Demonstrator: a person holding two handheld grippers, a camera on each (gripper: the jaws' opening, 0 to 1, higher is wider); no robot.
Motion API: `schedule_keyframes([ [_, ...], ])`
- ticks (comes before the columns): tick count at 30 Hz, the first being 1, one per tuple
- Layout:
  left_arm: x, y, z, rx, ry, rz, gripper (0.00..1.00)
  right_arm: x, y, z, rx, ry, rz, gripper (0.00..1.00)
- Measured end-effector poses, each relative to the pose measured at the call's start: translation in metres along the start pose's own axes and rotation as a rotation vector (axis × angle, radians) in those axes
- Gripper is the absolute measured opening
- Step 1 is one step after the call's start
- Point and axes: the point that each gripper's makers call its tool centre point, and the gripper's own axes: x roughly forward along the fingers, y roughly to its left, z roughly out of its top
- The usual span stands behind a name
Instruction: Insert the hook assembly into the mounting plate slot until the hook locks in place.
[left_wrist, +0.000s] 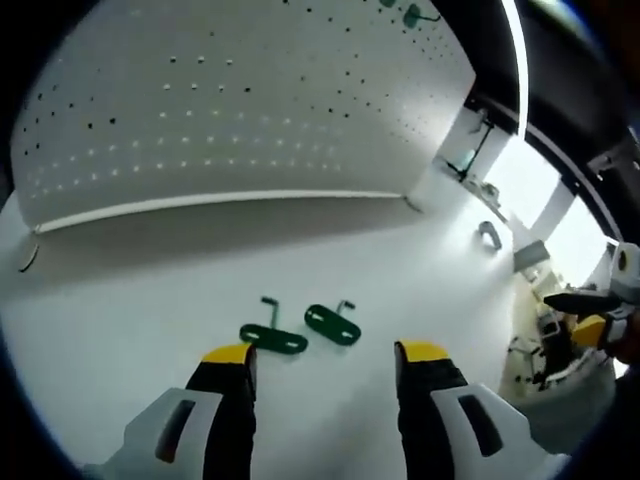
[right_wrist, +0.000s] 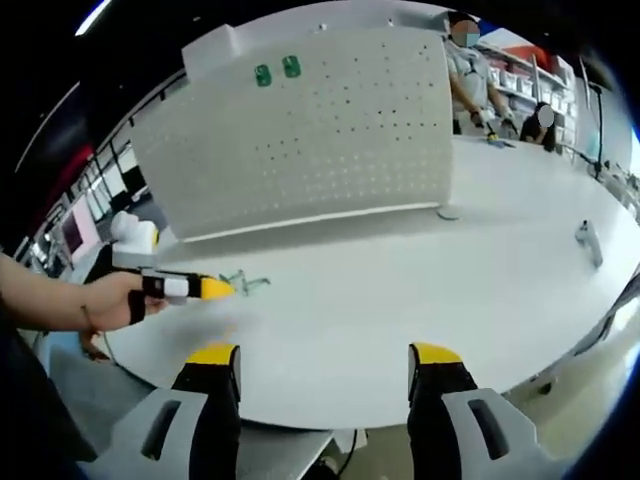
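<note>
Two green hook assemblies lie side by side on the white table (left_wrist: 140, 290), one (left_wrist: 272, 336) to the left and one (left_wrist: 333, 323) to the right, each with a thin wire hook sticking up. My left gripper (left_wrist: 325, 352) hovers open just short of them, nothing between its yellow-tipped jaws. Behind them stands the white perforated mounting plate (left_wrist: 250, 100). From the right gripper view, the left gripper (right_wrist: 190, 288) is held in a hand beside the hook assemblies (right_wrist: 246, 282). My right gripper (right_wrist: 323, 353) is open and empty, back over the table's near edge.
Two more green hooks (right_wrist: 277, 71) hang near the top of the mounting plate (right_wrist: 330, 130). A small metal piece (right_wrist: 588, 240) stands on the table (right_wrist: 420, 290) at the right. People stand behind the plate (right_wrist: 465, 70). Shelves and benches surround the table.
</note>
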Motion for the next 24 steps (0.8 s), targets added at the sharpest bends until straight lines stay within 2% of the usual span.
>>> schedule_keyframes([
  [3,0.004,0.006,0.001,0.021,0.009,0.030,0.54,0.000,0.000,-0.002,0.010,0.009,0.002,0.68],
  [9,0.010,0.017,0.002,0.036,0.031,0.070,0.39,0.000,-0.003,-0.003,0.017,0.015,-0.006,0.67],
  [16,0.014,0.021,0.003,0.073,0.047,0.078,0.26,0.001,-0.004,-0.004,0.019,0.024,-0.008,0.67],
  [21,0.015,0.023,0.008,0.071,0.041,0.070,0.20,0.003,-0.002,-0.005,0.020,0.028,-0.006,0.66],
  [24,0.017,0.025,0.006,0.068,0.061,0.059,0.14,0.004,-0.001,-0.006,0.019,0.031,-0.004,0.66],
])
